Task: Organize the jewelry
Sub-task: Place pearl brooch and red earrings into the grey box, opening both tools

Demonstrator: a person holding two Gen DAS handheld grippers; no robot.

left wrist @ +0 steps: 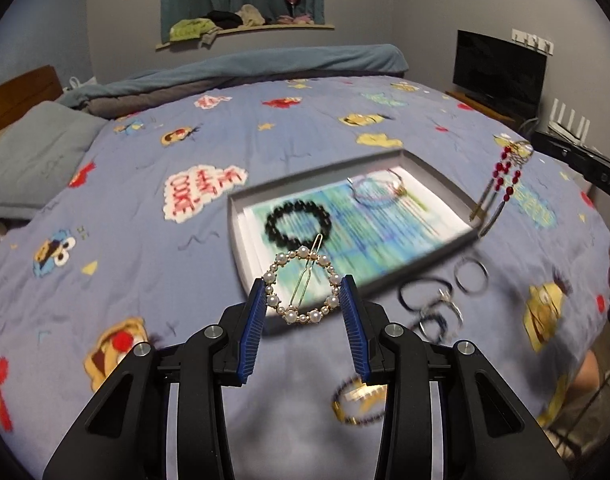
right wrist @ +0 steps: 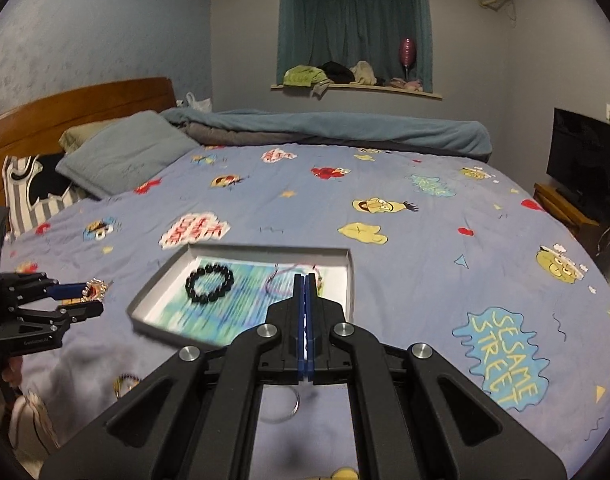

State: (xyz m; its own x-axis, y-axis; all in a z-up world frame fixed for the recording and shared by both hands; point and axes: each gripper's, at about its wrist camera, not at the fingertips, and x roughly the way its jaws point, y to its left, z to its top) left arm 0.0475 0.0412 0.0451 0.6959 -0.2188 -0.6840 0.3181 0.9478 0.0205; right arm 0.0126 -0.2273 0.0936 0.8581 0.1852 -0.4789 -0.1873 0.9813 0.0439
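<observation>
A bed [left wrist: 145, 208] carries a grey tray [left wrist: 241, 236] holding a black bead bracelet [left wrist: 298, 225]. Above its near edge, the left hand-held gripper [left wrist: 304, 294] clamps a round pearl hair clip [left wrist: 303, 286], pin pointing away. The right hand-held gripper [right wrist: 305, 292] is clenched; a red bead earring [left wrist: 501, 184] dangles from it.

The printed sheet [left wrist: 385, 224] lining the tray [left wrist: 235, 236] is smeared by motion blur, its pattern unreadable. The loose rings [left wrist: 437, 308] on the bed [left wrist: 145, 208] beside it blur together. In the right wrist view, the right tool [right wrist: 305, 280] hides whatever it grips, and a bangle [right wrist: 285, 410] lies half covered beneath it.
</observation>
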